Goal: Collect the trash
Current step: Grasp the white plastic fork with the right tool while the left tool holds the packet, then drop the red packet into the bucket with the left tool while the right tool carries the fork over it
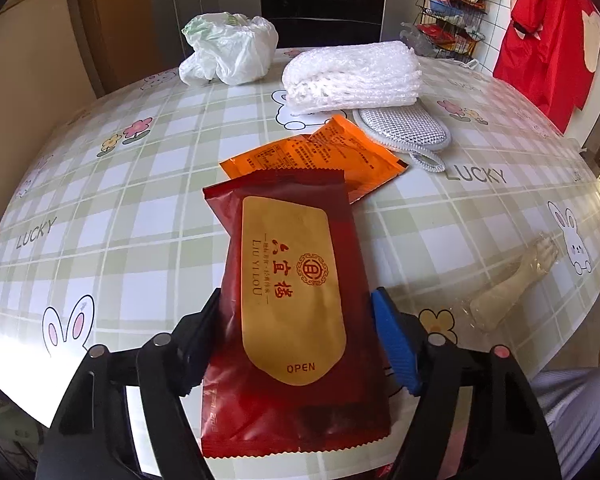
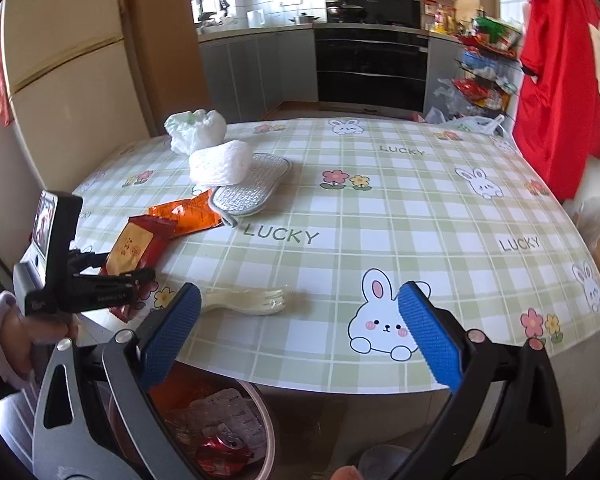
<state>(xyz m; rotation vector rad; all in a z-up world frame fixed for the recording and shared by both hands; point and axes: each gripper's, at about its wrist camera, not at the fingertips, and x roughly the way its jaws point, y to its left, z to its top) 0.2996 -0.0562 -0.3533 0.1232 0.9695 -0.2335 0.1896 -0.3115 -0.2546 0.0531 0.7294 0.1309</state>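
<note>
The left gripper (image 1: 296, 316) clamps the red wet-wipe packet (image 1: 292, 308) (gold label up), over the table (image 1: 140, 220) edge. The right gripper (image 2: 300, 328) is wide open; the plastic fork (image 2: 248, 300) lies at its eleven o'clock.

Home kitchen with dining area. Cream fridge (image 2: 66, 80) at left wall; grey cabinets (image 2: 256, 72) under tiled backsplash; black built-in oven and range (image 2: 370, 56) with pot on top; sink tap (image 2: 212, 0) by window; wire rack (image 2: 484, 76) stuffed with snack packets; bunny-print checked cloth covering surface (image 2: 380, 216); red apron (image 2: 560, 80) hanging at right.
</note>
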